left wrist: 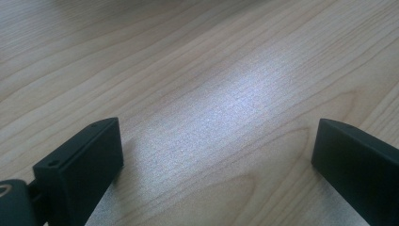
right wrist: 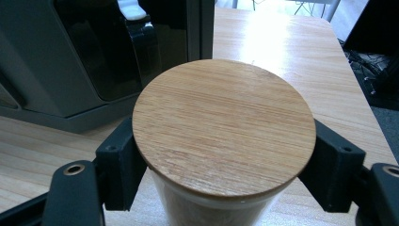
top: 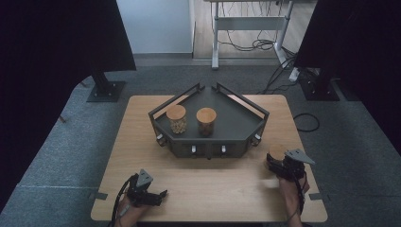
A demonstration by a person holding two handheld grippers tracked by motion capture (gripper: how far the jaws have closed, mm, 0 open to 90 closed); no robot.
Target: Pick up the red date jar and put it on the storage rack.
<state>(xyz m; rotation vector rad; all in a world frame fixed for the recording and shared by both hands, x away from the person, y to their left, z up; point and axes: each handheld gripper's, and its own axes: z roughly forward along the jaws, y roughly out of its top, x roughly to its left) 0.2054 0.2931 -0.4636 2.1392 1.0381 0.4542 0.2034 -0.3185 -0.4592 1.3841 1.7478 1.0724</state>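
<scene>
The left gripper (top: pixel 156 196) sits low at the near left, its black jaws spread wide apart with nothing between them, the hand (top: pixel 126 208) behind it and a cable trailing back. The right gripper (top: pixel 276 163), at the near right, points away from the person, jaws clamped against both sides of a wooden-lidded glass jar (right wrist: pixel 223 125), the right hand (top: pixel 292 191) behind it.

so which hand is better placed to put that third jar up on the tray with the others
Right. The right gripper is shut on the jar beside the tray; the left gripper rests open over bare table.
</scene>
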